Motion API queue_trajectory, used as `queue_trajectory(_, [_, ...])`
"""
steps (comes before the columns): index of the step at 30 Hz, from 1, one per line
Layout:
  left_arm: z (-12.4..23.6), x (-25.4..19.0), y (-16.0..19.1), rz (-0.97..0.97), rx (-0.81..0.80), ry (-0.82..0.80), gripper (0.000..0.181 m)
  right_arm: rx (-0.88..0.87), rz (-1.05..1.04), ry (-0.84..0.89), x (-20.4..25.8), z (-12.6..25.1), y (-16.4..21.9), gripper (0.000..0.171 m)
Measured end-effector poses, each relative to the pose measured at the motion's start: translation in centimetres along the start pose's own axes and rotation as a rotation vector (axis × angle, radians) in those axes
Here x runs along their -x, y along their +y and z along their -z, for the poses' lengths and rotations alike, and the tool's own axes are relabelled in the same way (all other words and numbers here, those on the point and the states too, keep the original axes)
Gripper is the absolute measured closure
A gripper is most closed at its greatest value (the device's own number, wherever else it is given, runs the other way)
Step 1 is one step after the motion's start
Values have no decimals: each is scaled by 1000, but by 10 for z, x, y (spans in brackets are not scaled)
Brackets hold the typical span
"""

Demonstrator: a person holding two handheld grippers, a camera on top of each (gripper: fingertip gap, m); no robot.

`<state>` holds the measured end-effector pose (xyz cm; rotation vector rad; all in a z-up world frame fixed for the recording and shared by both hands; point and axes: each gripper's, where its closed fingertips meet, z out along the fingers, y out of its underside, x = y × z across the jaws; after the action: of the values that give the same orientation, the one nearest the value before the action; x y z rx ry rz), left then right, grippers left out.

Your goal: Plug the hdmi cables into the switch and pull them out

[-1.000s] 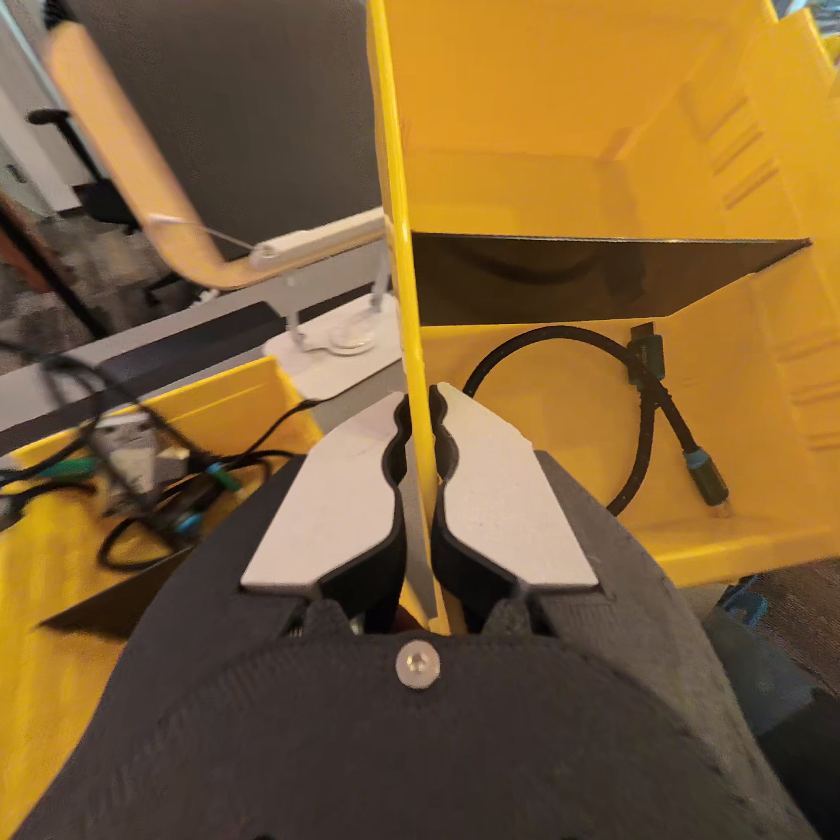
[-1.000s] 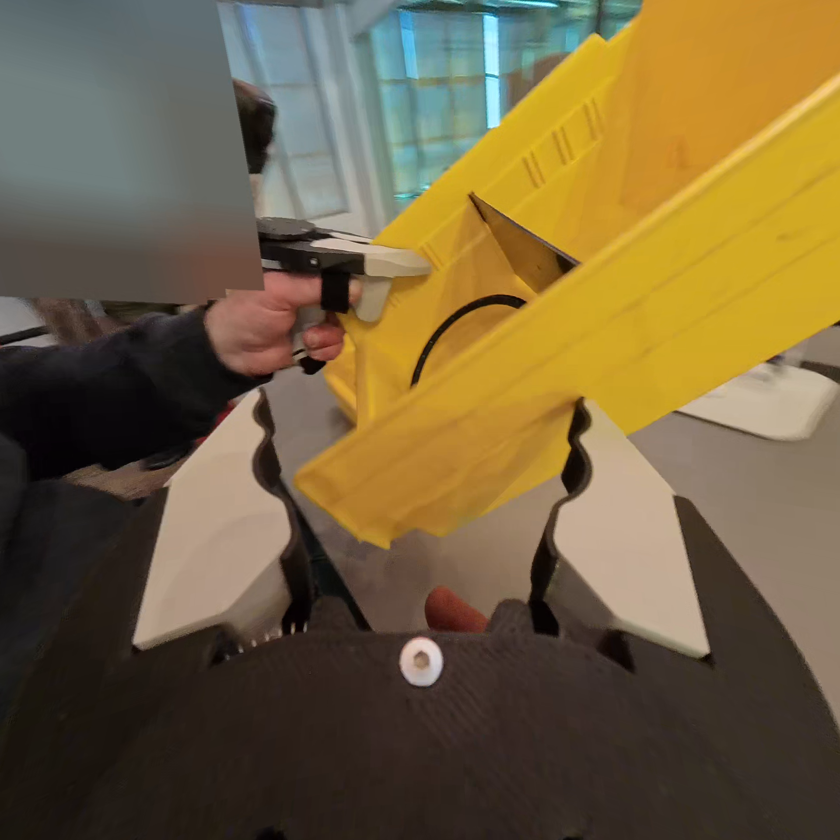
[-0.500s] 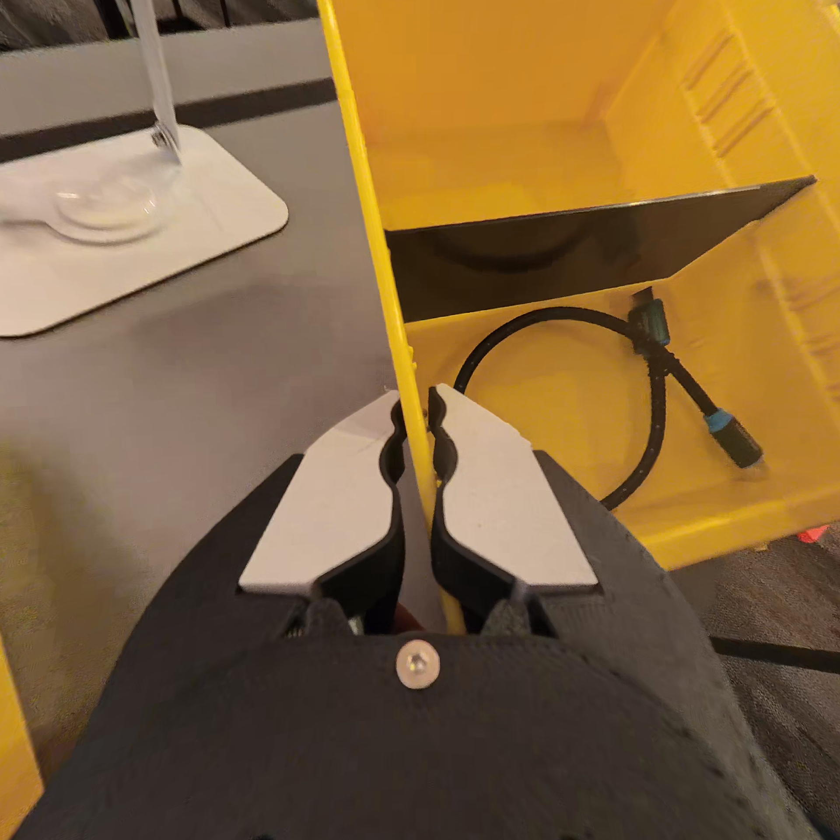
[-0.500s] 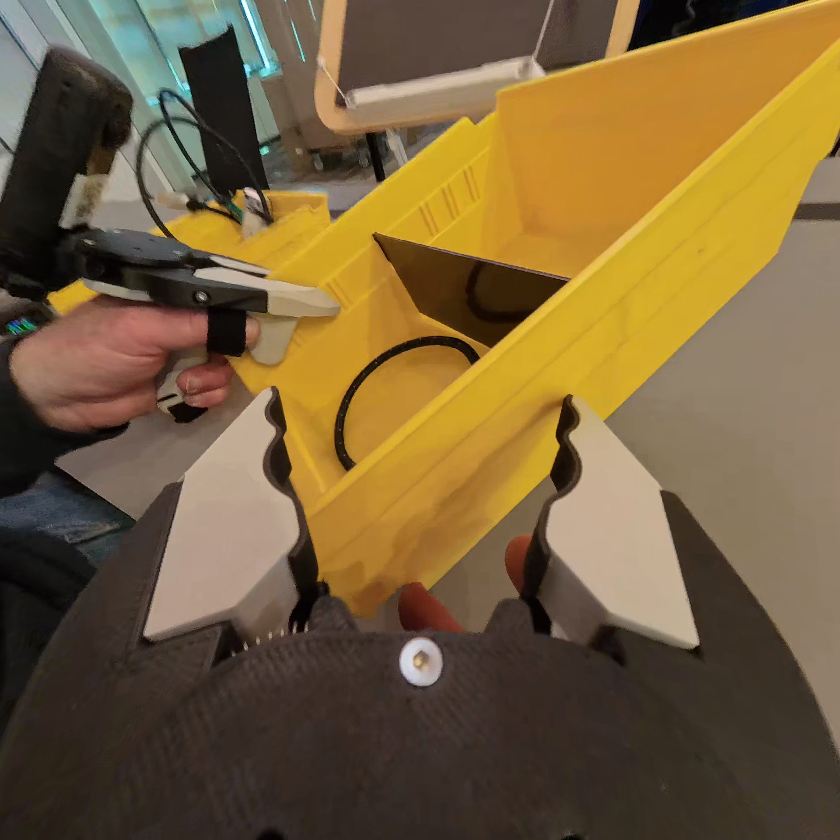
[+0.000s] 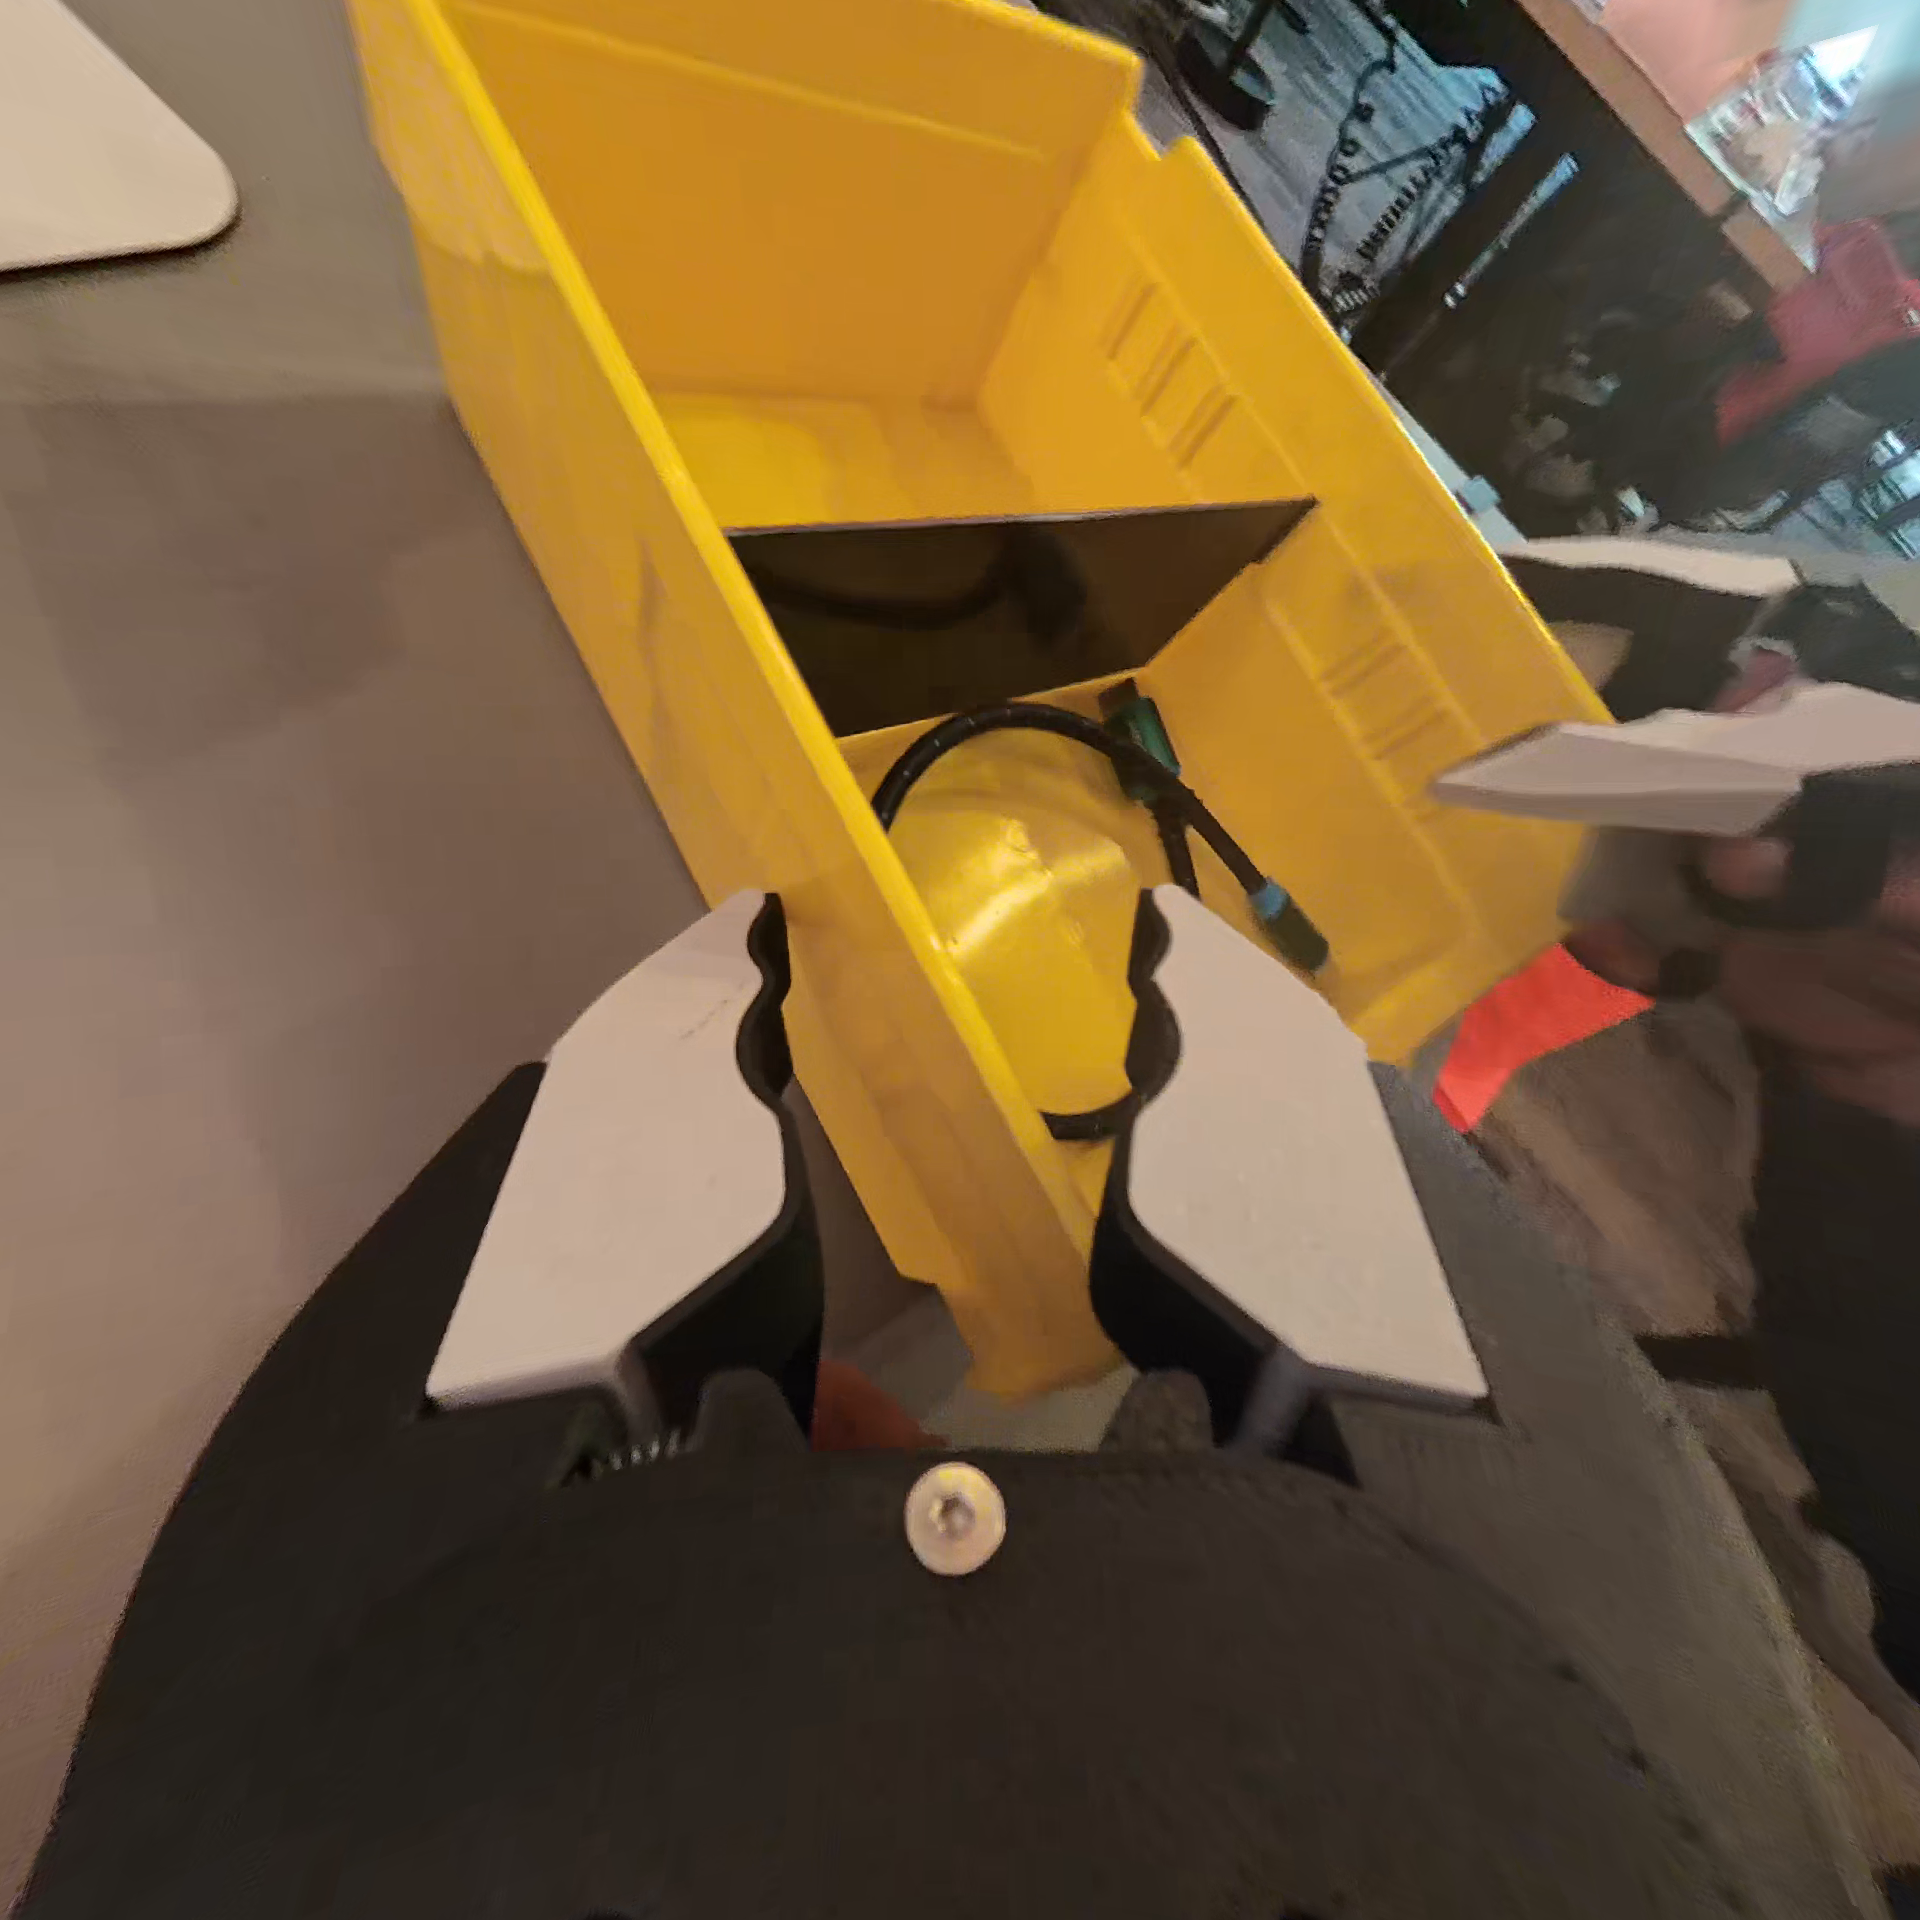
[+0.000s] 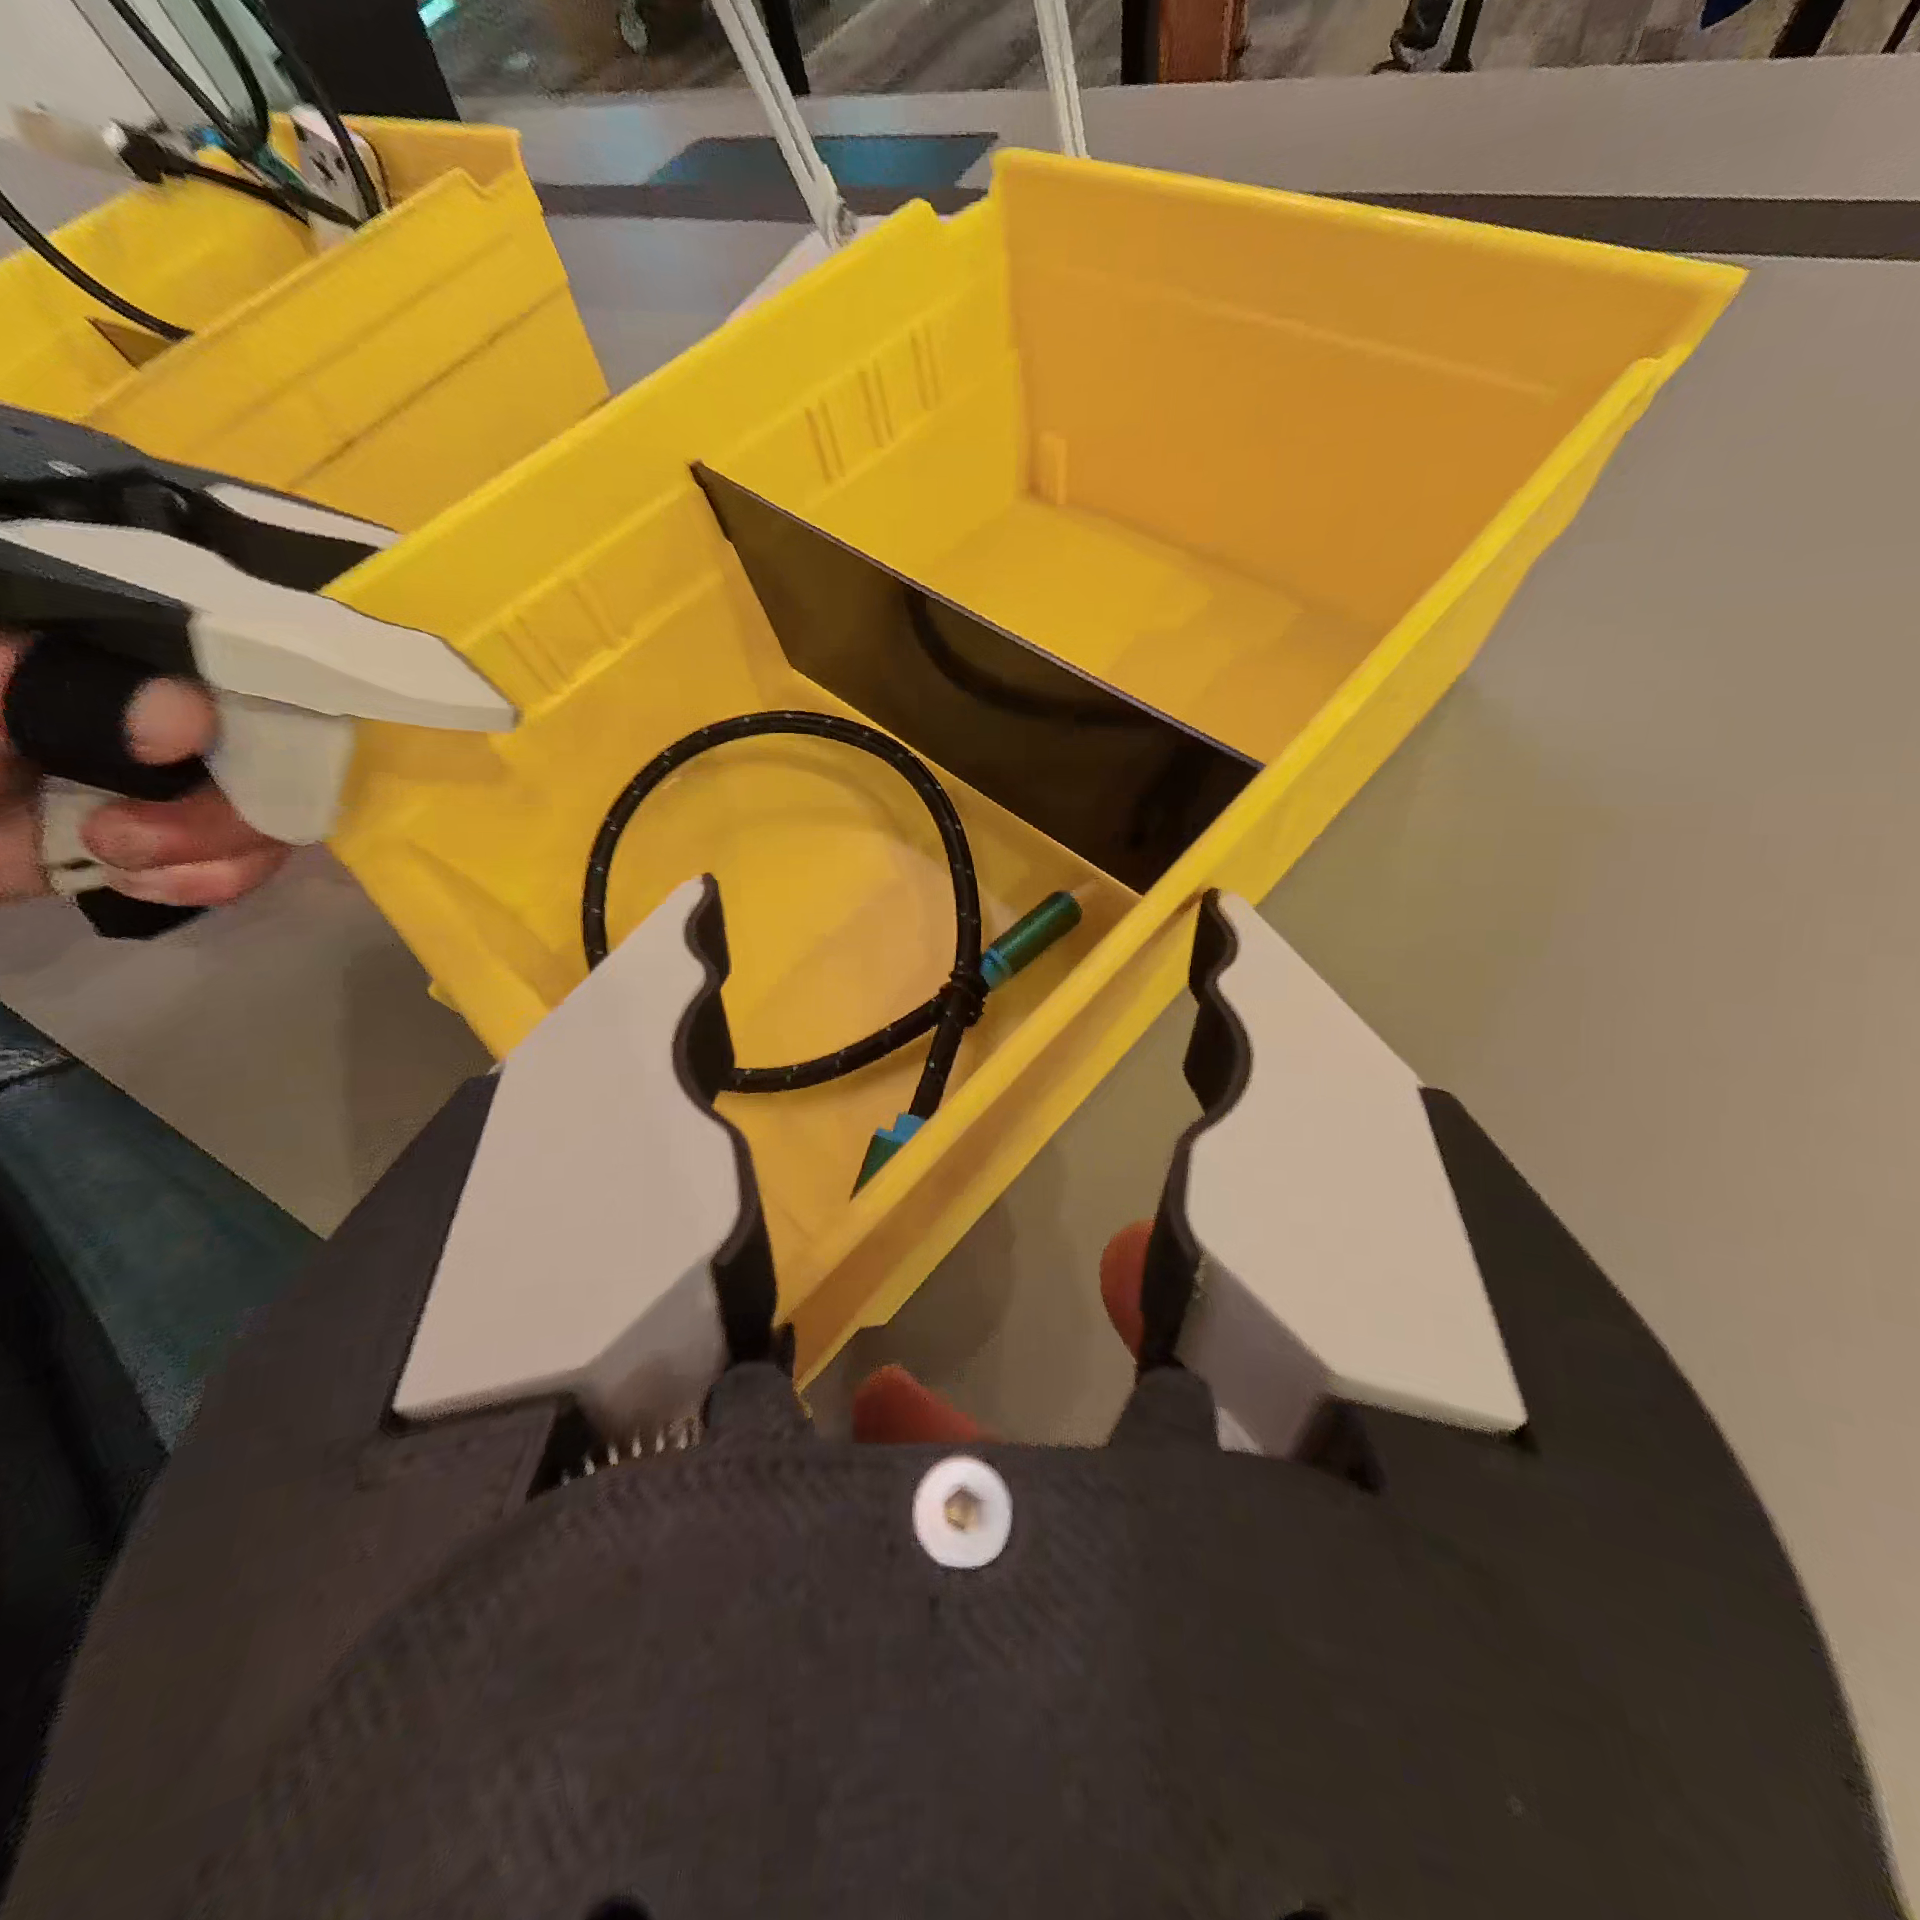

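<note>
Inside yellow bin (image 6: 1288,436), coiled black cable (image 6: 940,810)

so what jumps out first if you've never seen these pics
The big yellow bin on the grey table fills both views, split by a black divider. In its near compartment lies a coiled black hdmi cable with teal-ended plugs. Both tools straddle the bin's side walls, jaws open: left tool, right tool.

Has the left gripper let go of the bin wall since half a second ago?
Yes. The left gripper was clamped on the yellow bin's side wall; its jaws now stand apart on either side of that wall, with the cable unmoved inside.
</note>
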<state>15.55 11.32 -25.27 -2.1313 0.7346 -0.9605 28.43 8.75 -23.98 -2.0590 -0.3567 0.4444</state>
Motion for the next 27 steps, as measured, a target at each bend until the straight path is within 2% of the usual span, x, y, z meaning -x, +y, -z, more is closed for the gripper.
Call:
queue_trajectory(1, [1, -4, 1, -10, 14, 22, 115, 15, 17, 14, -4, 1, 0, 90])
queue_trajectory(6, [29, -25, -17, -28, -16, 117, 111, 79, 151, 185, -34, 4, -3, 120])
queue_trajectory(8, [56, -37, -24, -73, -31, 152, 119, 86, 180, 223, -45, 4, -6, 127])
queue_trajectory(10, [96, -29, -36, -178, -99, 64, 127, 93, 211, 292, -61, 6, -9, 140])
queue_trajectory(12, [147, 2, -49, -281, -171, -120, 129, 107, 264, 378, -80, 10, -9, 149])
queue_trajectory(15, [232, 87, -54, -315, -210, -478, 124, 93, 263, 427, -100, 14, -11, 160])
queue_trajectory(19, [324, 204, -14, -207, -97, -839, 108, 84, 265, 431, -116, 19, -13, 162])
queue_trajectory(20, [338, 224, -2, -169, -80, -883, 106, 84, 271, 441, -119, 19, -13, 161])
queue_trajectory(23, [359, 269, 34, -157, 65, -988, 98, 86, 276, 472, -129, 23, -14, 161])
queue_trajectory(27, [339, 291, 72, -53, 161, -891, 121, 92, 254, 502, -141, 31, -12, 161])
